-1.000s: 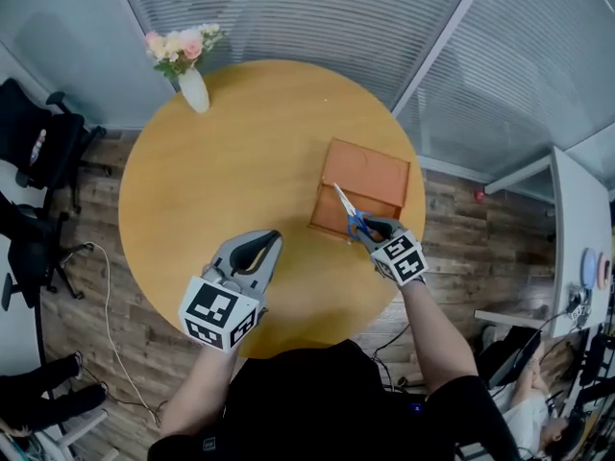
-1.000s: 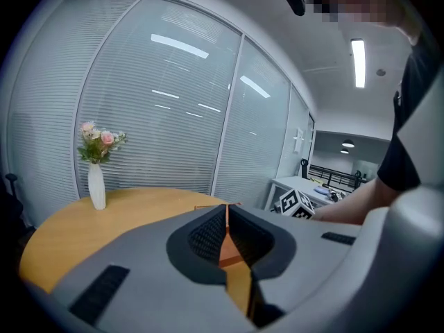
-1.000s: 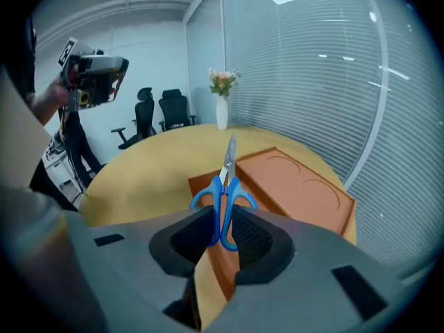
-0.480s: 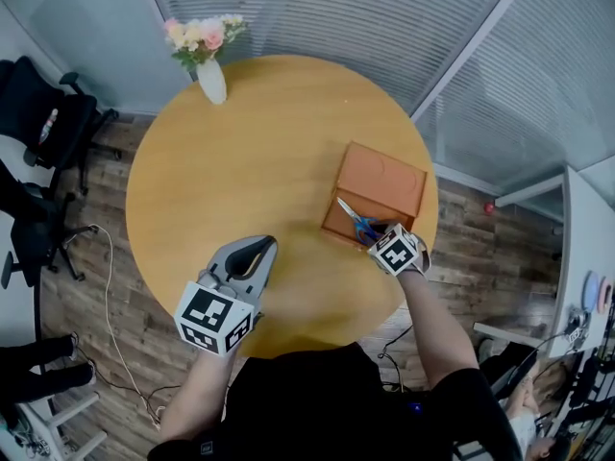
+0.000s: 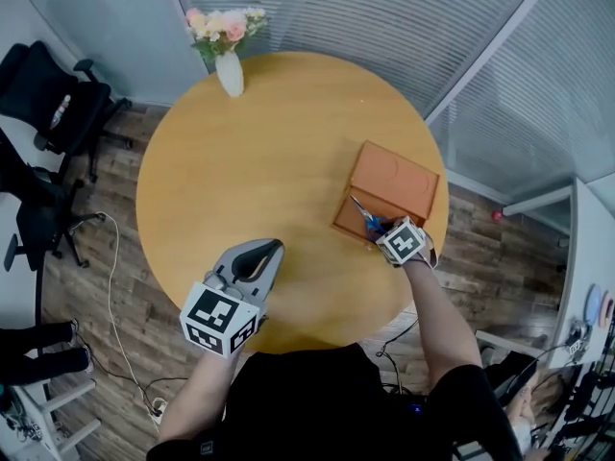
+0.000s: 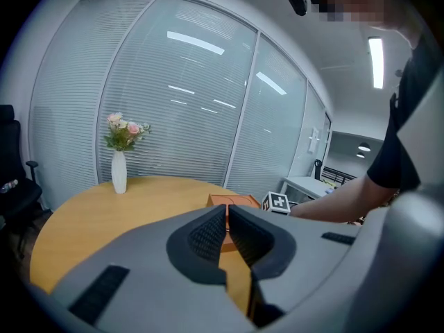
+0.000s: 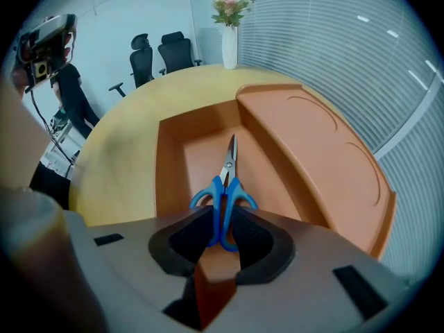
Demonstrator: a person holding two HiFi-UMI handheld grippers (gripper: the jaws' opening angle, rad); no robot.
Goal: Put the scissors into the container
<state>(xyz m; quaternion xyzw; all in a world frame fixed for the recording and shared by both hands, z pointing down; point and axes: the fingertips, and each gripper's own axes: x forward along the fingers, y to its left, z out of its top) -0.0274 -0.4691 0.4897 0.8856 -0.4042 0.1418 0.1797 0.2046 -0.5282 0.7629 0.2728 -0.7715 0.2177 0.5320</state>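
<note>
The blue-handled scissors [image 7: 224, 191] are pinched by the handles in my right gripper [image 7: 222, 236], blades pointing forward over the open compartment of the orange container [image 7: 201, 151]. From the head view the scissors [image 5: 366, 218] reach over the container [image 5: 396, 181] at the table's right edge, with the right gripper [image 5: 384, 233] just behind them. My left gripper [image 5: 261, 256] hovers over the near middle of the round wooden table [image 5: 250, 161], jaws nearly together with nothing between them; the left gripper [image 6: 227, 229] view shows the same.
A white vase of flowers [image 5: 229, 65] stands at the table's far edge. The container's raised lid part [image 7: 312, 144] lies right of the open compartment. Office chairs [image 5: 58, 113] stand on the floor at left. Glass walls with blinds ring the far side.
The right gripper has carried the scissors further forward and lower over the container's open compartment. The head view shifted, so the table sits a little to the right. The left gripper stayed put.
</note>
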